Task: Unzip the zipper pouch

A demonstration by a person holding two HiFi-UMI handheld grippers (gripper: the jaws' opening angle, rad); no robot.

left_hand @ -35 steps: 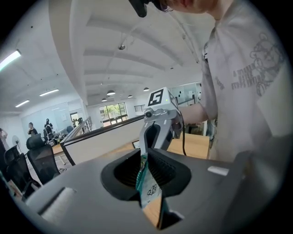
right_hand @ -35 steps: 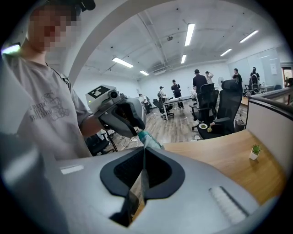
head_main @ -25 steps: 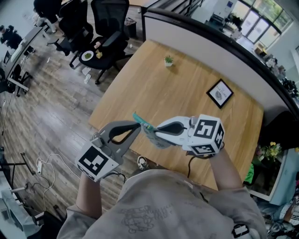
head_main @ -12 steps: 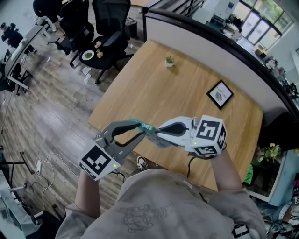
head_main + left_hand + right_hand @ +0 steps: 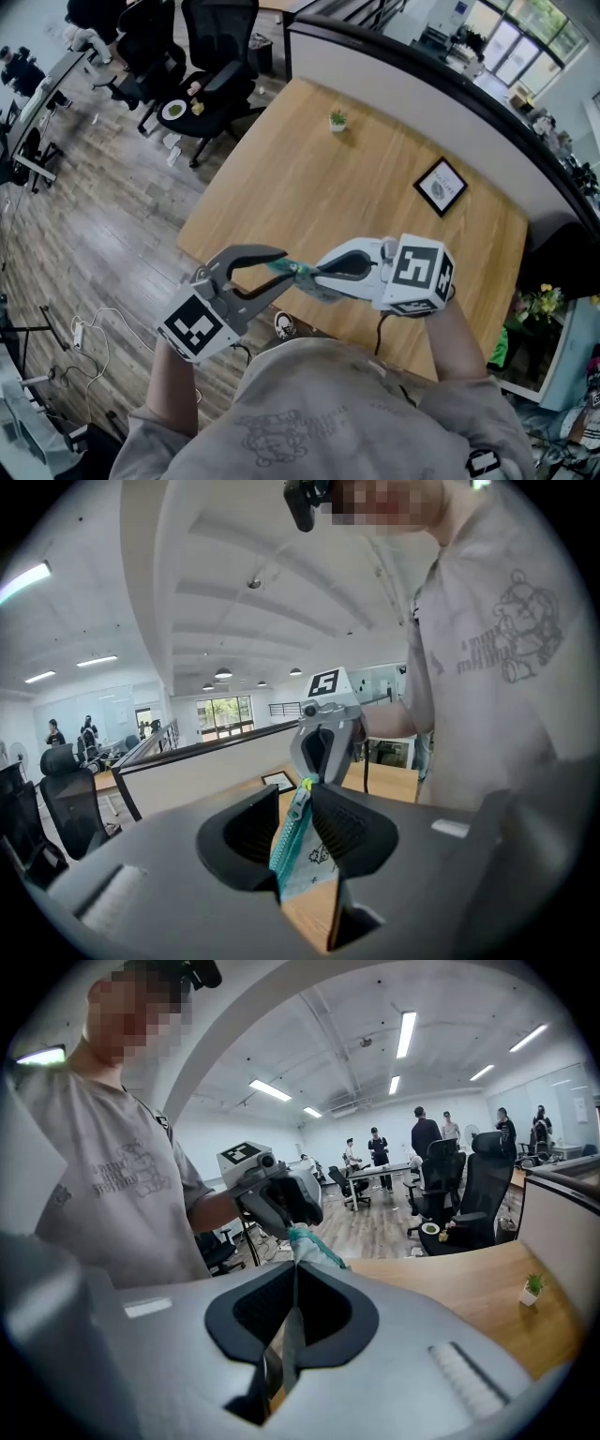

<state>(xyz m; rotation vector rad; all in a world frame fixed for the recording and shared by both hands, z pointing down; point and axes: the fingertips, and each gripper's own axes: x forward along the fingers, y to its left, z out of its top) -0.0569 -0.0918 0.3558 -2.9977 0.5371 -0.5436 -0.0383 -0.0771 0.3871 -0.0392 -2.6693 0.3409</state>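
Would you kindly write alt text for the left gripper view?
A teal zipper pouch hangs between the left gripper's opening jaws, its far end held by the right gripper. A person in a grey T-shirt stands at right.

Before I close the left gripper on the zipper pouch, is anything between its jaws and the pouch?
Nothing visible does. The zipper pouch hangs between the opening jaws of the left gripper, with no other object in the gap, while the right gripper is clamped on its other end.
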